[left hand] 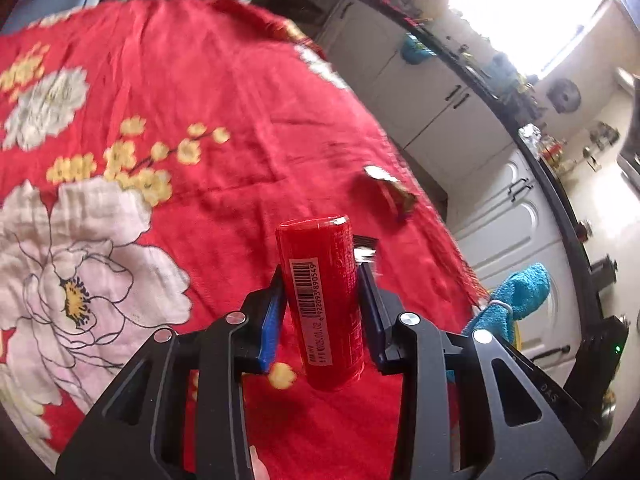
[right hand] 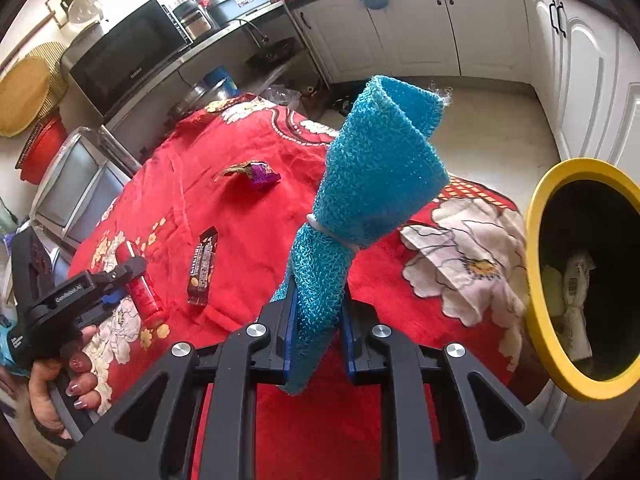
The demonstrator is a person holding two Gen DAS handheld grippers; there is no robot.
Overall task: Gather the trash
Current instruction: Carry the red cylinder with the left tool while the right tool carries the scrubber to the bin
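Observation:
My left gripper [left hand: 320, 276] is shut on a red cylindrical tube [left hand: 322, 300] with a barcode, held above the red flowered tablecloth [left hand: 180, 100]. The right wrist view shows that gripper [right hand: 132, 280] and the red tube [right hand: 144, 292] at the left, with a hand around the handle. My right gripper [right hand: 318, 304] is shut on a blue knitted cloth [right hand: 376, 168] bound by a white band. A yellow-rimmed bin [right hand: 540, 280] stands at the right with pale trash inside. A crumpled wrapper [left hand: 390, 190] [right hand: 256, 174] and a dark snack wrapper [right hand: 203, 266] lie on the cloth.
White cabinets [right hand: 480, 24] line the far wall under a dark counter. A microwave [right hand: 128, 52] and kettle sit on a shelf at the back left. The table's edge drops to a tiled floor [right hand: 500, 120] on the right.

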